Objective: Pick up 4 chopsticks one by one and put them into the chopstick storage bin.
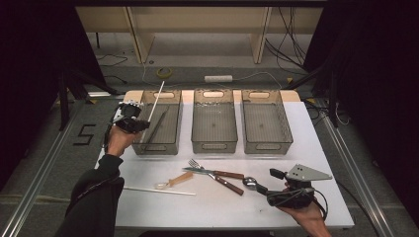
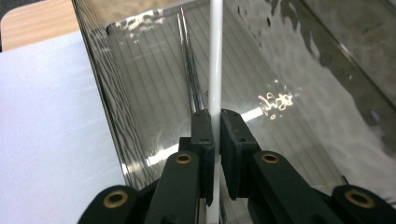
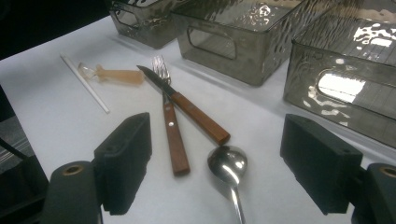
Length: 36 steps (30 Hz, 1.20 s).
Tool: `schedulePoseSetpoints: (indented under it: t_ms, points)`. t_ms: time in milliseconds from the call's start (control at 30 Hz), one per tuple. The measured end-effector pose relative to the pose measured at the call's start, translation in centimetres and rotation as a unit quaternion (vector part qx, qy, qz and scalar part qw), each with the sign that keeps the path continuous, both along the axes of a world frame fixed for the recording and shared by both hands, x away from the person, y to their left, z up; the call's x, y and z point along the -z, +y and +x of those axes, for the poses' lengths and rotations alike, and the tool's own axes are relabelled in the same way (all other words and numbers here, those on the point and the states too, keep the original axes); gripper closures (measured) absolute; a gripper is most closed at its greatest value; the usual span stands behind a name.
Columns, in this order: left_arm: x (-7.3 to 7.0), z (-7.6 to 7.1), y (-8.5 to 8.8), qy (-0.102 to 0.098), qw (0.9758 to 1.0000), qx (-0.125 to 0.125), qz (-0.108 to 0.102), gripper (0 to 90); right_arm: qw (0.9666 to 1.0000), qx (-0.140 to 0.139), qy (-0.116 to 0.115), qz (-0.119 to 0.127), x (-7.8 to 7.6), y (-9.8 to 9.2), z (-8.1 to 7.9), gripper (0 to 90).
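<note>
My left gripper (image 1: 132,121) (image 2: 215,120) hangs over the near left part of the left bin (image 1: 157,148), shut on a thin white stick (image 1: 157,96) (image 2: 215,56). The stick slants up and away over the bin. Under it, on the bin floor, lies a pair of thin metal chopsticks (image 1: 158,123) (image 2: 189,70). My right gripper (image 1: 269,181) (image 3: 219,135) rests low at the table's near right. It stands open with nothing between its fingers, which point at a metal spoon (image 1: 249,181) (image 3: 227,163).
Middle bin (image 1: 214,143) and right bin (image 1: 267,145) have nothing in them. On the white table lie a wooden-handled fork (image 1: 195,163) (image 3: 173,140), a knife (image 1: 217,173) (image 3: 198,115), a small clear spoon with a tan handle (image 1: 173,180) (image 3: 119,75) and a second white stick (image 1: 158,190) (image 3: 84,83).
</note>
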<state>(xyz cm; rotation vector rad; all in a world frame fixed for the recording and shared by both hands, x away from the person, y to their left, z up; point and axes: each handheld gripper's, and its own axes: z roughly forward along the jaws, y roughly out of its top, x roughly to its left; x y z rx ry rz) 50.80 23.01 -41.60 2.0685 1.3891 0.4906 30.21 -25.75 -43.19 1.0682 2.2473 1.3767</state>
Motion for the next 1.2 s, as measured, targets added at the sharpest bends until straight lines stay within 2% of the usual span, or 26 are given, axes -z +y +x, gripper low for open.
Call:
schedulePoseSetpoints:
  t_ms: [167,267,400,467,533,600,667,767,800,867,1000,1100,1200]
  points:
    - [0.6,0.1,0.2,0.013,0.9999,-0.001,0.005,83.0,1.0,0.0,0.002,-0.002,0.0,0.1,0.0,25.9]
    - [0.8,0.1,0.4,0.013,0.9999,-0.006,0.003,81.8,1.0,-0.001,0.001,-0.002,0.0,0.1,0.0,26.0]
    - [0.5,-0.1,0.4,0.008,0.9998,-0.013,-0.012,76.1,1.0,0.001,0.002,0.001,0.0,0.0,0.0,25.9]
    - [0.0,-0.5,0.4,0.005,0.9998,-0.007,-0.02,72.0,1.0,0.001,0.003,0.0,0.0,0.0,0.0,26.0]
    - [-0.4,-0.9,0.4,0.008,0.9996,0.004,-0.027,66.4,1.0,0.0,0.003,0.0,0.0,0.0,0.0,25.9]
    - [-1.1,-2.1,0.0,-0.003,0.9995,0.014,-0.03,59.1,1.0,0.001,0.002,0.0,0.0,0.1,-0.1,25.9]
    - [-1.6,-3.0,-0.2,0.003,0.9988,0.029,-0.041,53.2,1.0,0.001,0.002,0.0,0.0,0.1,-0.1,26.0]
    - [-2.0,-4.4,-0.8,0.006,0.9978,0.056,-0.034,45.3,1.0,0.001,0.002,-0.001,0.0,0.1,-0.1,26.0]
    - [-2.1,-4.9,-0.9,0.004,0.9973,0.064,-0.036,43.9,1.0,0.001,0.002,-0.002,0.0,0.1,-0.1,26.0]
    - [-2.4,-5.4,-1.1,0.012,0.9962,0.081,-0.031,41.1,1.0,0.001,0.002,-0.001,0.0,0.1,-0.1,26.0]
    - [-3.1,-6.3,-1.2,0.006,0.9953,0.092,-0.03,37.0,1.0,-0.001,0.0,0.0,-0.1,0.1,-0.1,25.9]
    - [-3.2,-7.5,-1.3,0.014,0.993,0.117,-0.01,34.7,1.0,-0.002,-0.002,-0.001,-0.1,0.1,-0.1,26.0]
    - [-3.3,-8.3,-1.3,0.012,0.9921,0.124,-0.01,33.5,1.0,-0.002,-0.001,-0.003,-0.1,0.2,-0.2,26.0]
